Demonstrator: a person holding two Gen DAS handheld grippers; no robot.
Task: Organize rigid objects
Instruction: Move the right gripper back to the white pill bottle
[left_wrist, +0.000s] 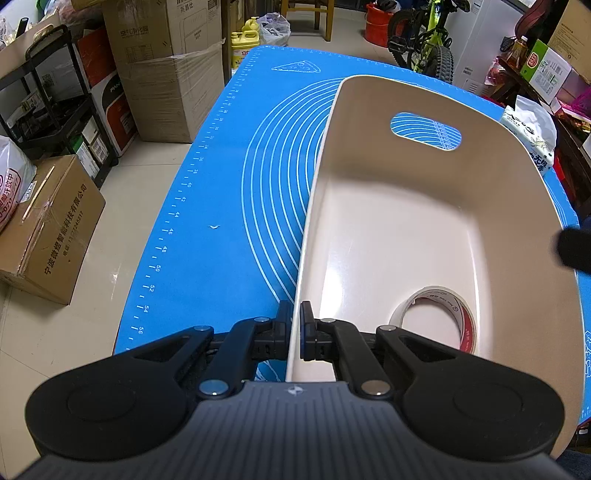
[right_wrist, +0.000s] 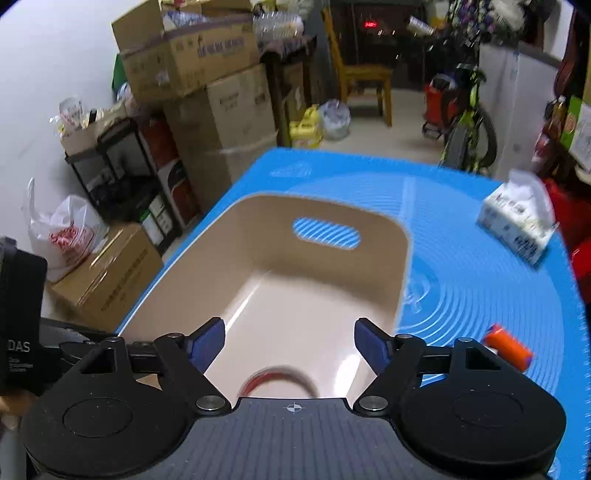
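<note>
left gripper: clamped on bin near-left rim, keep it steady
right gripper: jaws wide, empty, above tape roll
next: orange cylinder on the right, probably; approach square

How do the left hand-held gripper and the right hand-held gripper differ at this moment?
The left hand-held gripper is shut on the wall of the beige bin; the right hand-held gripper is open and holds nothing. The left sits at the rim; the right hangs above the bin's inside, over the tape roll. Both have black arms.

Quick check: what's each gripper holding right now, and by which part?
Left gripper is clamped on the beige bin by its near rim. Right gripper is open, holding nothing.
</note>
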